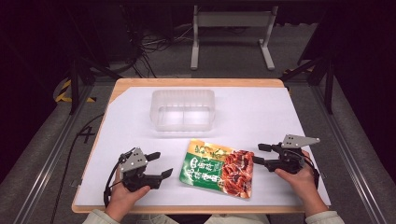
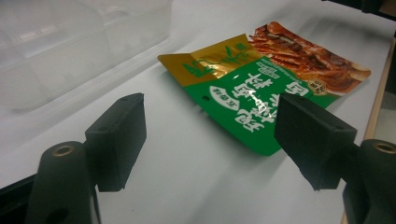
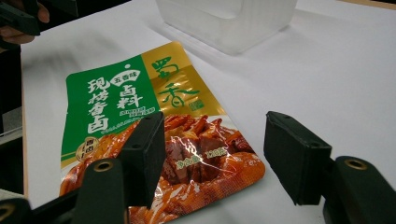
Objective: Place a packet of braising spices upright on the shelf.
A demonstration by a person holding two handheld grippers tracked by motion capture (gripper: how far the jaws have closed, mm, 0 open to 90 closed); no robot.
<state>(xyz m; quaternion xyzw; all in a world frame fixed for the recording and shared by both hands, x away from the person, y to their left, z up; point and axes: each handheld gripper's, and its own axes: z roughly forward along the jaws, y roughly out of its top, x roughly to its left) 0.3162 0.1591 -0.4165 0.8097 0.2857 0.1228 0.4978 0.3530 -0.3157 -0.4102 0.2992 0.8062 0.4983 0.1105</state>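
A flat food pouch (image 1: pixel 217 167), green and gold with a red meat picture, lies on the white table sheet near the front edge. My left gripper (image 1: pixel 159 164) hovers open just left of the pouch; in the left gripper view the pouch (image 2: pixel 261 79) lies ahead, slightly right of the gap between the jaws. My right gripper (image 1: pixel 259 154) is open at the pouch's right edge; in the right gripper view the pouch (image 3: pixel 154 121) lies beneath and ahead of the left jaw. Neither gripper holds anything.
A clear plastic tub (image 1: pixel 182 109) stands empty behind the pouch, mid-table; it also appears as the tub (image 2: pixel 70 51) in the left gripper view and the tub (image 3: pixel 229 18) in the right gripper view. The wooden table edge (image 1: pixel 187 208) runs along the front.
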